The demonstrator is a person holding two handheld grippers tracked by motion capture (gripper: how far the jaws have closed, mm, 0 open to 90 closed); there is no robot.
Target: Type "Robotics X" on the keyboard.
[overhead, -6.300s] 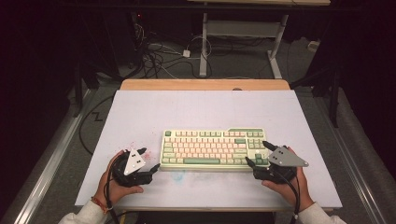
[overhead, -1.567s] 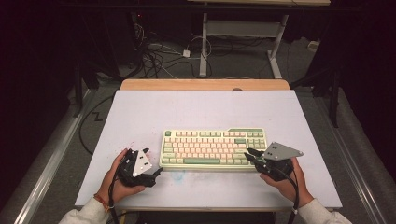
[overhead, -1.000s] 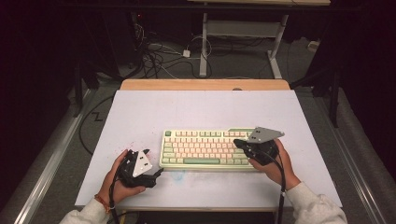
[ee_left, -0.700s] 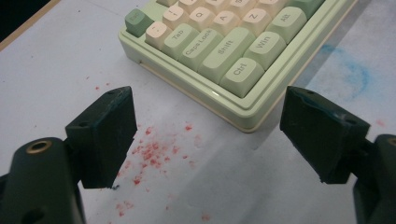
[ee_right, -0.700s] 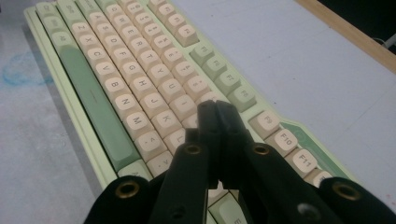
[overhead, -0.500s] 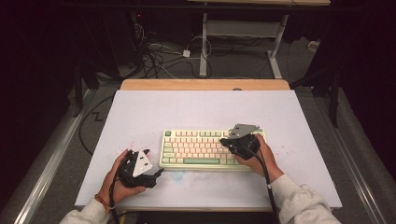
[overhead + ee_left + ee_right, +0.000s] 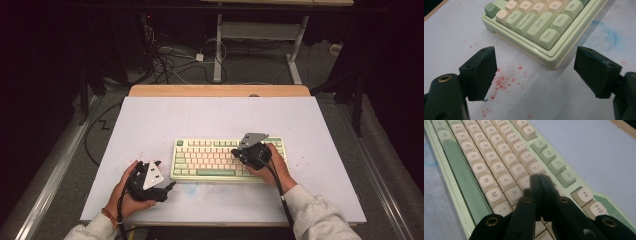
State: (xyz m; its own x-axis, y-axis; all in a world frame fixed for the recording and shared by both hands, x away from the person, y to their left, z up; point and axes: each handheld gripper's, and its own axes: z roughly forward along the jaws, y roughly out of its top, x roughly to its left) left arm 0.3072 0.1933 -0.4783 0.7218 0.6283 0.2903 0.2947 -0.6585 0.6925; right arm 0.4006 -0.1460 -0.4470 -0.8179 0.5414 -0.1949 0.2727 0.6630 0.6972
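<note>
The keyboard (image 7: 227, 159) is lying mid-desk (image 7: 210, 115). The right gripper (image 7: 236, 151), jaws pressed together on nothing, is hovering over its right-hand keys; the left gripper (image 7: 170, 187) is resting beside its near-left corner, jaws gaping wide, empty.

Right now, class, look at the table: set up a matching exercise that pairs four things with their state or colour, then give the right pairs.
1 left gripper
2 right gripper
3 space bar
4 red specks

a shut, over the keys
b green
c open, beside the keyboard
d scattered on the table

Pairs: 1-c, 2-a, 3-b, 4-d
</note>
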